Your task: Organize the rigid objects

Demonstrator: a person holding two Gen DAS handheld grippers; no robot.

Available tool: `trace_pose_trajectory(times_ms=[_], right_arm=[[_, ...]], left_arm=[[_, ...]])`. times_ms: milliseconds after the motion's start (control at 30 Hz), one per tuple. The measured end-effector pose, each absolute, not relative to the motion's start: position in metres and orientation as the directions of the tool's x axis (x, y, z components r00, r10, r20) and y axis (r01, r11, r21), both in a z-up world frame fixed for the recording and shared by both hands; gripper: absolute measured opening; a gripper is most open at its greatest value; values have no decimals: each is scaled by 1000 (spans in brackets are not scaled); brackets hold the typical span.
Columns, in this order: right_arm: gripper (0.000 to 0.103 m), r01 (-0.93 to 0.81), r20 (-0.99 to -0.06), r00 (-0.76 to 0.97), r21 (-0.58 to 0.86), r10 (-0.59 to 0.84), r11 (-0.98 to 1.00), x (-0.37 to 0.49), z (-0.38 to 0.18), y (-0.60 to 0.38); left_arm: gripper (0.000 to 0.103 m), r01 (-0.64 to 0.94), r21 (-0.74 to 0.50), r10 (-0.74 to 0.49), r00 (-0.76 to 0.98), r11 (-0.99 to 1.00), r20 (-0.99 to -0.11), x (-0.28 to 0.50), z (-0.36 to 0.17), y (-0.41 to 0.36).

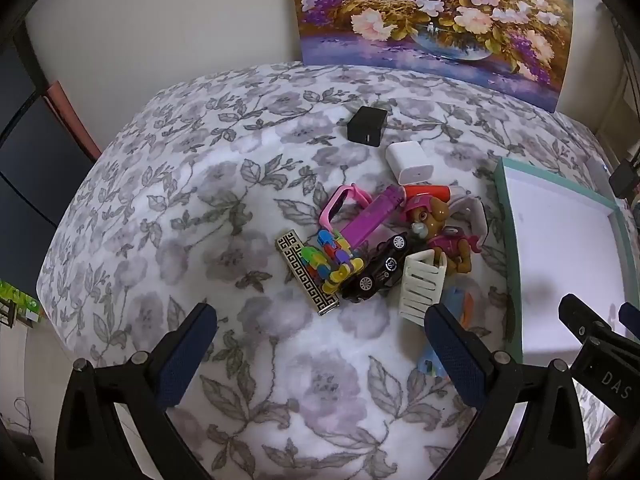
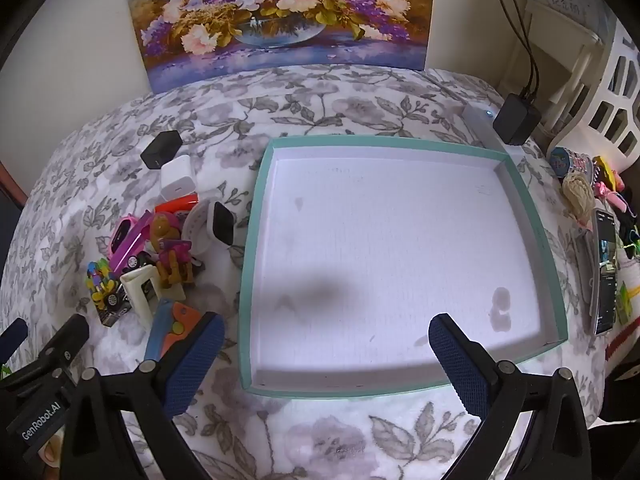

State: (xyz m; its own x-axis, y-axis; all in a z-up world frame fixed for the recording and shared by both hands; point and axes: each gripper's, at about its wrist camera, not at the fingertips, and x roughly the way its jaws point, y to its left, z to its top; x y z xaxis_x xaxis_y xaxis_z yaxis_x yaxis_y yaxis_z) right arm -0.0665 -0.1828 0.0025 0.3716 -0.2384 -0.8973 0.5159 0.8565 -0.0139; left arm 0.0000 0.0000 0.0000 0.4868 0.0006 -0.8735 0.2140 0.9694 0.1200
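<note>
Left claw (image 1: 320, 344): jaws spread wide, nothing held, hung over the floral-covered surface (image 1: 160, 200). The toy pile is seen just ahead of it and slightly right, presumably because picking is meant to start there.

Pile, left to right ahead of the left claw: patterned gold-black bar (image 1: 306, 270), lying against the coloured plastic links (image 1: 332, 260); pink watch (image 1: 340, 206) and purple strip (image 1: 370, 220) behind them; black toy car (image 1: 376, 270); white slotted holder (image 1: 422, 284) closest to the right finger; pup figure in pink (image 1: 440, 232) beyond it. A blue-orange piece (image 2: 172, 328) is partly hidden by that finger. Further ahead, apart from the pile: black charger (image 1: 366, 126) and white charger (image 1: 408, 164), close together.

Right claw (image 2: 326, 364): also wide, empty, held over the near edge of the teal-rimmed tray (image 2: 256, 216). Tray interior is bare white, so nothing has been sorted yet. Pile is seen left of this claw, outside the tray wall.

Judgement: tray is the likely drop target. Overlapping toys could snag on lift-out; the loose chargers look the easier first picks.
</note>
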Motion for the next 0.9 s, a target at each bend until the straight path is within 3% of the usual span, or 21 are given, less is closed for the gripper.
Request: trace_pose_trajectory(times_ms=[900], right_arm=[[103,512,-897,373,-14,-237,859,-64,2,-181]], left_arm=[[103,221,124,3,479,967,-878,-1,-4,6]])
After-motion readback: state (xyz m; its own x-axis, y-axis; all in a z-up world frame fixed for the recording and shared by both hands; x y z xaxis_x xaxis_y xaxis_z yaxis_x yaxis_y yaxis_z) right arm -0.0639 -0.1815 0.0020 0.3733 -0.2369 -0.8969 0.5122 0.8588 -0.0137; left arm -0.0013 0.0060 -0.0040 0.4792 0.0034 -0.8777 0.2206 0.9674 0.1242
